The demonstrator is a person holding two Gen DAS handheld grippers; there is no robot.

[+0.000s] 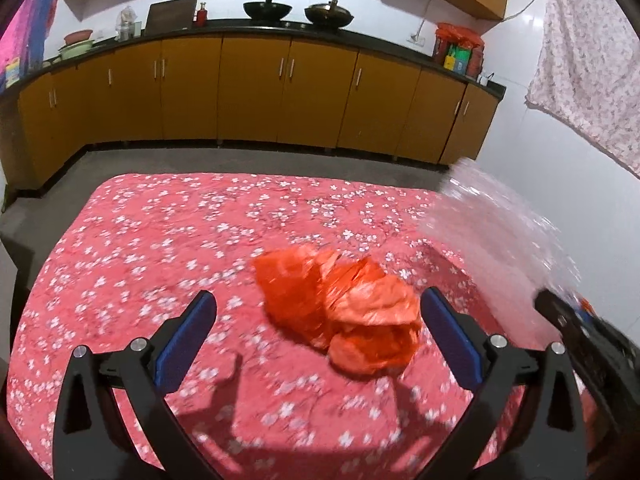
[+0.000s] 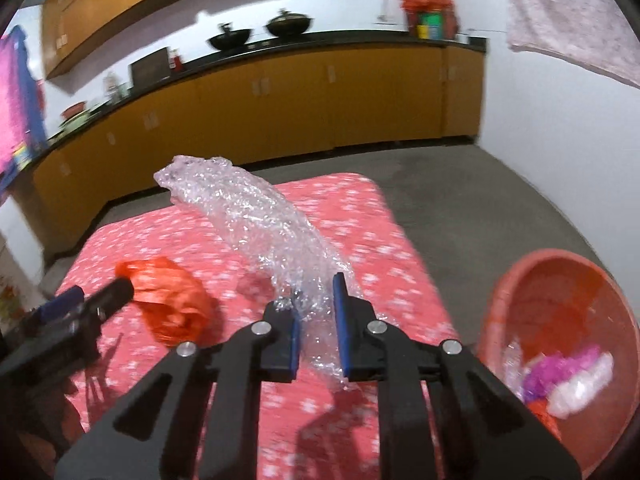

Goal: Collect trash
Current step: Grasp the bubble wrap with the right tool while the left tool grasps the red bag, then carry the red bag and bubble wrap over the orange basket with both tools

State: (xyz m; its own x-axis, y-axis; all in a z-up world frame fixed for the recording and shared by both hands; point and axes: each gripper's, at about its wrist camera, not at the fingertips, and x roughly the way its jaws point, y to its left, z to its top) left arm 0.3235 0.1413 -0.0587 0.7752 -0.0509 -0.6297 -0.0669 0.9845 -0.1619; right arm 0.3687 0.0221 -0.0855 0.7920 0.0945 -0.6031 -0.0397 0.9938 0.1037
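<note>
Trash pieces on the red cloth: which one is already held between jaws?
The clear bubble wrap, clamped in the right gripper; the orange plastic bag lies free.

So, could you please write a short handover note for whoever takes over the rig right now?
Right gripper: shut on the bubble wrap, lifted above the table.
Left gripper: open, empty, with the crumpled orange bag on the floral tablecloth ahead between its fingers.
Done: the pink basin beside the table already holds some trash.
Left: drop the bubble wrap into the basin, then grasp the orange bag and bin it too.
</note>
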